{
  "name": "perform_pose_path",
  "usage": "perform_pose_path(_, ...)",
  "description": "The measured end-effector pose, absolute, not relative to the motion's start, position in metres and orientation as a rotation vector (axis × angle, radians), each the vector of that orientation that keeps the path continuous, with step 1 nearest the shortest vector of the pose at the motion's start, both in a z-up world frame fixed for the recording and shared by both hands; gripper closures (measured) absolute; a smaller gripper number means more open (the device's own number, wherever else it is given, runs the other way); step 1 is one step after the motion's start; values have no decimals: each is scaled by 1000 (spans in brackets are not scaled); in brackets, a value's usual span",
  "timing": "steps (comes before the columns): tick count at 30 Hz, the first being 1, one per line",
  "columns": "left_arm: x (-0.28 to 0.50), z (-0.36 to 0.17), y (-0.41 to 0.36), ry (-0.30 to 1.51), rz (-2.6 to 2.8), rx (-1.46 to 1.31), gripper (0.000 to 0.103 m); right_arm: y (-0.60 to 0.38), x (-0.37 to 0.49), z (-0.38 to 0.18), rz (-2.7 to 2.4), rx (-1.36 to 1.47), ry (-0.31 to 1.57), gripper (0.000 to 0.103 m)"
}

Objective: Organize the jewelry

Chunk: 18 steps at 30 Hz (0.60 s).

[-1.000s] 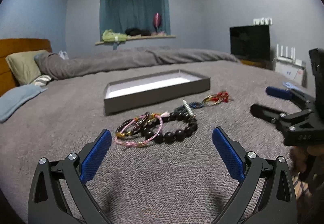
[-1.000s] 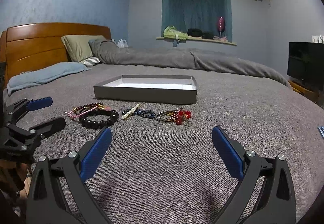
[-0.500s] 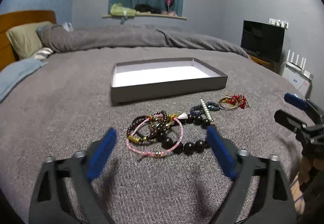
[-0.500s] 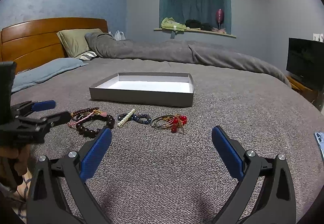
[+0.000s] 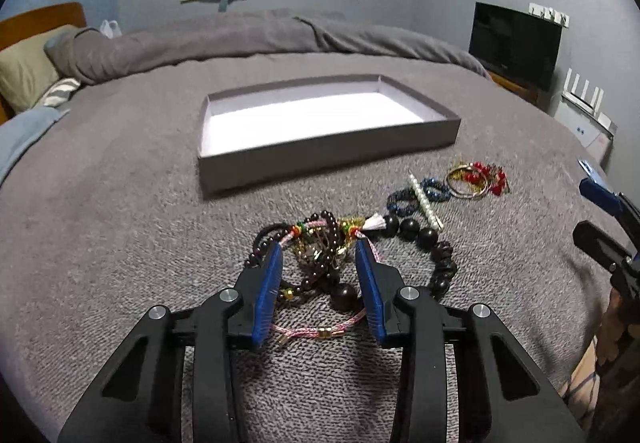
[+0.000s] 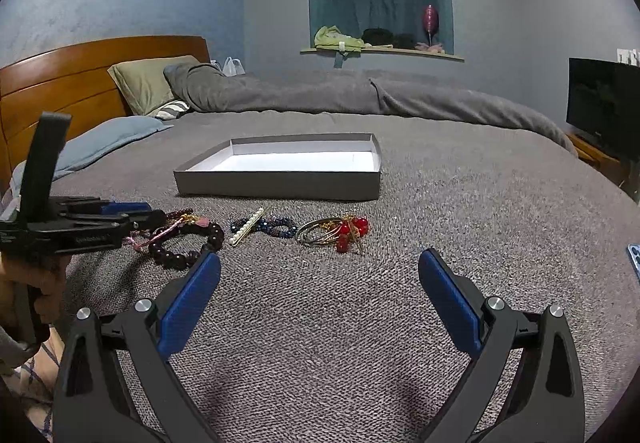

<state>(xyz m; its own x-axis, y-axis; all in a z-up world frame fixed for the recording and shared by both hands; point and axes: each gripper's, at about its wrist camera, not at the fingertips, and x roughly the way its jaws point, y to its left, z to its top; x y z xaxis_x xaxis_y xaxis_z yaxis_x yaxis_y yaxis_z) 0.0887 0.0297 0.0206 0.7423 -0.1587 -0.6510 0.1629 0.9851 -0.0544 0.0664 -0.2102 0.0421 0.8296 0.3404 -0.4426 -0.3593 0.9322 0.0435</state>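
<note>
A grey tray with a white floor (image 5: 328,153) (image 6: 280,185) lies on the grey bedspread. In front of it lie a tangle of thin bracelets (image 5: 316,255), a pink cord bracelet (image 5: 312,331), a large dark bead bracelet (image 5: 436,255) (image 6: 188,247), a pearl clip (image 5: 424,201) (image 6: 246,229) on a blue bead bracelet (image 6: 276,227), and gold bangles with red beads (image 5: 478,177) (image 6: 334,233). My left gripper (image 5: 319,253) (image 6: 132,217) is down over the tangle, jaws half closed around it. My right gripper (image 6: 320,275) (image 5: 592,209) is open and empty, short of the bangles.
Pillows (image 6: 144,83) and a wooden headboard (image 6: 72,71) are at the left. A rolled grey duvet (image 6: 340,95) lies across the far side of the bed. A TV (image 5: 516,43) stands at the right. A phone (image 6: 635,259) lies at the right edge.
My left gripper has moved forward and down onto the bracelet tangle and its jaws have narrowed around it. The right gripper has stayed open and shifted slightly.
</note>
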Motion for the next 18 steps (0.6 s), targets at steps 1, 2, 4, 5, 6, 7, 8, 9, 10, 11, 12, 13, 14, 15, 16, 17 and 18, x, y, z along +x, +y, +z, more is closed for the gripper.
perform_pose_path(1, 90, 18, 31, 724, -185, 2, 75, -211, 67, 42, 373, -39, 465, 5)
perform_pose_path(2, 91, 17, 32, 729, -183, -2, 89, -211, 67, 41, 373, -36, 466, 5)
perform_pose_path(4, 88, 16, 35, 721, -182, -14, 92, -212, 67, 41, 374, -28, 469, 5)
perform_pose_path(5, 86, 17, 36, 715, -182, -17, 94, -213, 68, 40, 375, -24, 471, 5)
perform_pose_path(6, 84, 19, 37, 708, -183, -20, 95, -214, 68, 40, 375, -20, 474, 5)
perform_pose_path(7, 81, 22, 39, 698, -184, -22, 95, -214, 70, 40, 375, -18, 476, 5)
perform_pose_path(8, 78, 24, 40, 692, -186, -23, 95, -214, 70, 39, 375, -15, 479, 5)
perform_pose_path(9, 76, 27, 41, 683, -189, -28, 95, -214, 71, 39, 376, -13, 480, 5)
perform_pose_path(10, 74, 30, 43, 676, -193, -36, 95, -215, 71, 39, 377, -8, 482, 5)
perform_pose_path(11, 72, 34, 45, 668, -196, -45, 95, -215, 72, 39, 377, -6, 483, 5)
perform_pose_path(12, 70, 38, 47, 659, -199, -52, 95, -216, 72, 39, 377, -5, 485, 5)
perform_pose_path(13, 68, 43, 50, 649, -205, -62, 95, -216, 73, 39, 378, -5, 486, 5)
perform_pose_path(14, 67, 47, 53, 643, -211, -71, 96, -215, 74, 39, 378, -4, 488, 5)
perform_pose_path(15, 67, 51, 56, 639, -218, -81, 96, -215, 74, 39, 379, -1, 490, 5)
perform_pose_path(16, 67, 54, 57, 634, -219, -84, 96, -215, 74, 39, 380, 3, 491, 5)
perform_pose_path(17, 66, 56, 59, 628, -219, -86, 96, -215, 74, 39, 382, 7, 493, 5)
perform_pose_path(18, 66, 58, 60, 625, -218, -83, 96, -215, 75, 38, 385, 10, 496, 5)
